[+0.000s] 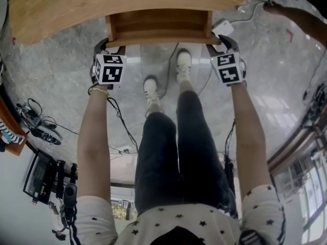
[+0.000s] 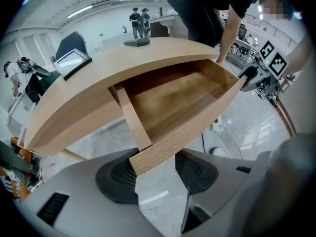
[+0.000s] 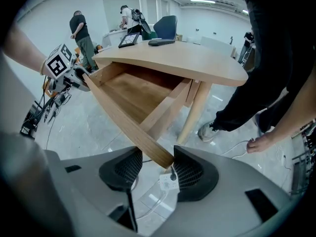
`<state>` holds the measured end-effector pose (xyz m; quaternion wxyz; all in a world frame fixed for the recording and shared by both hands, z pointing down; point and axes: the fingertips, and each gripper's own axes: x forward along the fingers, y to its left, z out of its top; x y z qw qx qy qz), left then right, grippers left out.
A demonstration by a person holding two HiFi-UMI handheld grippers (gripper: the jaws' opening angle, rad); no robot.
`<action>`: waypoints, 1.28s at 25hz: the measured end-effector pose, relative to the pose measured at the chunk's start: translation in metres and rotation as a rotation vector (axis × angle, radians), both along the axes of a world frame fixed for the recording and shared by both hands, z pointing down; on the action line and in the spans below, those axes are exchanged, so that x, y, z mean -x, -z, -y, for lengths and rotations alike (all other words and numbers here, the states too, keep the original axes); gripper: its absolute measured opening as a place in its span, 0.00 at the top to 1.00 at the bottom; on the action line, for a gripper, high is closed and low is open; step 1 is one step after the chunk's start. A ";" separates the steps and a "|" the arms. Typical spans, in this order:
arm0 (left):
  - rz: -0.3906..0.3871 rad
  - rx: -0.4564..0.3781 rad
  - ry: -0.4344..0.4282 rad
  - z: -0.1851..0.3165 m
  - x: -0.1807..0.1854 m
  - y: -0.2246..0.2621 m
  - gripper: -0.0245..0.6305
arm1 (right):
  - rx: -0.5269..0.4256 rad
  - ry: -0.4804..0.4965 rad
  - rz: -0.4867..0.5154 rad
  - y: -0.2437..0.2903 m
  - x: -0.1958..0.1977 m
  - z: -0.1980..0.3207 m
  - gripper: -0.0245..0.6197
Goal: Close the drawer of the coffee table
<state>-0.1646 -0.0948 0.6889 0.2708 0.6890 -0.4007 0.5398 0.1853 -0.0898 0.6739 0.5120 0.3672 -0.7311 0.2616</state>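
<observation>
The coffee table (image 1: 102, 4) has a pale wooden top, and its drawer (image 1: 158, 22) stands pulled out toward me, empty inside. My left gripper (image 1: 108, 44) sits at the left corner of the drawer front (image 2: 168, 144), whose end fills the gap between the pads of the left gripper (image 2: 157, 169). My right gripper (image 1: 222, 41) sits at the right corner, and there the panel end (image 3: 160, 157) is likewise wedged between the pads of the right gripper (image 3: 158, 169). Each gripper shows across the drawer in the other's view.
My own legs and shoes (image 1: 166, 75) stand just behind the drawer. A white power strip (image 3: 168, 181) and cables lie on the marble floor under the right corner. A table leg (image 3: 195, 110) and another person (image 3: 261, 142) are close at right. Gear lies at left (image 1: 41, 131).
</observation>
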 end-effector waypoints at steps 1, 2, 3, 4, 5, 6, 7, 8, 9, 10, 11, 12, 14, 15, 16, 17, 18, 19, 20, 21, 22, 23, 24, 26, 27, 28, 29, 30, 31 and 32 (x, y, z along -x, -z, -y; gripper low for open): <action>0.000 -0.002 -0.001 0.002 -0.001 0.001 0.61 | -0.002 -0.001 0.001 0.001 -0.001 0.002 0.65; -0.001 -0.005 -0.001 0.005 -0.001 0.002 0.61 | -0.004 -0.002 0.002 0.001 -0.001 0.004 0.65; -0.001 -0.007 -0.001 0.008 0.000 0.002 0.61 | -0.006 -0.003 0.003 0.001 -0.001 0.007 0.65; -0.001 -0.009 -0.002 0.011 0.001 0.001 0.61 | -0.008 -0.003 0.003 0.001 0.001 0.009 0.65; -0.001 -0.011 -0.003 0.015 0.004 -0.001 0.61 | -0.009 -0.004 0.004 -0.001 0.004 0.012 0.65; -0.002 -0.012 -0.004 0.018 0.006 -0.002 0.61 | -0.010 -0.005 0.004 -0.002 0.006 0.015 0.65; -0.003 -0.012 -0.004 0.021 0.008 -0.003 0.61 | -0.011 -0.005 0.004 -0.003 0.008 0.017 0.65; -0.004 -0.013 -0.004 0.023 0.009 -0.003 0.61 | -0.013 -0.006 0.005 -0.003 0.009 0.019 0.65; -0.006 -0.014 -0.004 0.026 0.010 -0.003 0.61 | -0.015 -0.005 0.005 -0.003 0.010 0.021 0.65; -0.008 -0.016 -0.003 0.028 0.010 -0.003 0.61 | -0.018 -0.005 0.006 -0.003 0.010 0.024 0.65; -0.009 -0.018 -0.002 0.030 0.010 -0.003 0.61 | -0.021 -0.005 0.005 -0.003 0.010 0.026 0.65; -0.011 -0.021 -0.001 0.032 0.010 -0.003 0.61 | -0.023 -0.004 0.005 -0.003 0.009 0.029 0.65; -0.014 -0.027 0.000 0.036 0.009 -0.002 0.61 | -0.027 -0.003 0.005 -0.001 0.009 0.033 0.65; -0.015 -0.029 0.001 0.038 0.009 -0.001 0.61 | -0.030 -0.003 0.005 -0.001 0.009 0.035 0.65; -0.017 -0.031 0.001 0.039 0.009 -0.001 0.61 | -0.032 -0.002 0.004 0.000 0.009 0.037 0.65; -0.018 -0.033 0.002 0.040 0.009 -0.001 0.61 | -0.034 -0.001 0.004 0.000 0.009 0.038 0.65; -0.019 -0.036 0.003 0.042 0.010 -0.001 0.61 | -0.036 -0.001 0.005 0.000 0.009 0.040 0.65; -0.020 -0.038 0.004 0.044 0.010 -0.001 0.61 | -0.038 -0.001 0.005 0.000 0.010 0.042 0.65; -0.020 -0.040 0.005 0.046 0.010 -0.001 0.61 | -0.040 -0.002 0.007 0.000 0.009 0.044 0.65; -0.021 -0.041 0.005 0.048 0.009 -0.001 0.61 | -0.042 -0.002 0.008 0.000 0.009 0.046 0.65; -0.021 -0.043 0.006 0.050 0.009 -0.001 0.61 | -0.044 -0.002 0.009 0.000 0.008 0.048 0.65; -0.021 -0.044 0.007 0.052 0.008 -0.001 0.61 | -0.046 -0.002 0.009 0.000 0.008 0.050 0.65; -0.021 -0.046 0.009 0.054 0.007 -0.001 0.61 | -0.048 -0.001 0.010 0.000 0.007 0.053 0.65; -0.019 -0.050 0.015 0.057 0.007 -0.002 0.61 | -0.051 0.001 0.012 -0.001 0.007 0.056 0.65; -0.018 -0.051 0.018 0.058 0.007 -0.002 0.61 | -0.052 0.002 0.013 -0.001 0.008 0.058 0.65; -0.017 -0.053 0.022 0.059 0.007 -0.002 0.61 | -0.054 0.003 0.014 -0.001 0.007 0.059 0.65; -0.017 -0.055 0.025 0.060 0.007 -0.002 0.61 | -0.056 0.005 0.015 -0.001 0.007 0.061 0.65; -0.018 -0.058 0.027 0.061 0.006 -0.002 0.61 | -0.058 0.006 0.016 -0.001 0.007 0.062 0.65; -0.018 -0.062 0.030 0.062 0.006 -0.002 0.61 | -0.060 0.008 0.016 -0.001 0.006 0.064 0.65; -0.018 -0.065 0.033 0.063 0.006 -0.002 0.61 | -0.062 0.010 0.016 -0.001 0.006 0.065 0.65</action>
